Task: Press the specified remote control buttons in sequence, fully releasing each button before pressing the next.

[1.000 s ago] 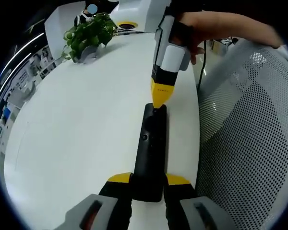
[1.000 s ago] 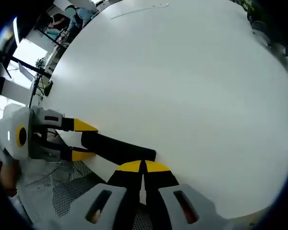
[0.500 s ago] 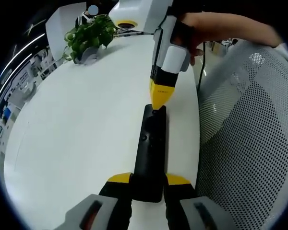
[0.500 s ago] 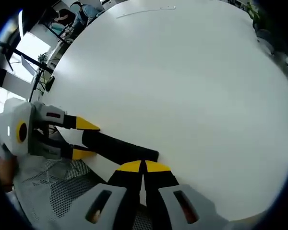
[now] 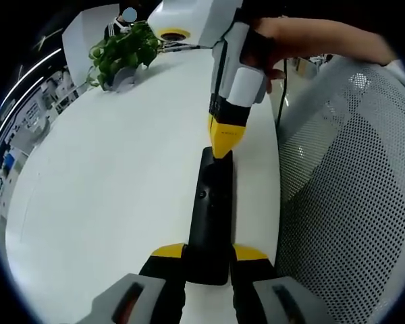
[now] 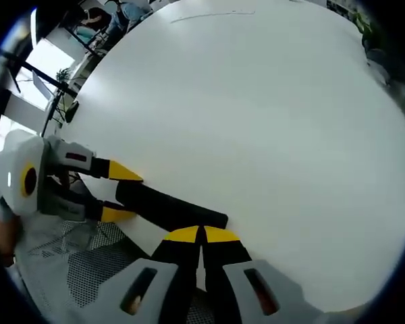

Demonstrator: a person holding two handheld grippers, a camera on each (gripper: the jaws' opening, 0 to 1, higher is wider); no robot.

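Lying lengthwise near the white table's (image 5: 108, 182) right edge, the black remote control (image 5: 211, 216) has its near end pinched between the left gripper's (image 5: 209, 255) yellow-tipped jaws. The right gripper (image 5: 223, 143), held in a hand (image 5: 304, 37), comes down from the far side with its jaws pressed together, the yellow tip meeting the remote's far end. Just past the table edge on that side stands a perforated mesh chair back (image 5: 351, 189), so there is little margin there. To the other side the tabletop stretches wide and bare as far as a potted plant (image 5: 125, 50) by the far edge.

From the right gripper view, the right gripper (image 6: 201, 235) shows closed yellow tips over the remote control (image 6: 169, 209), with the left gripper (image 6: 111, 192) clamping its other end near the table's (image 6: 256, 115) edge.
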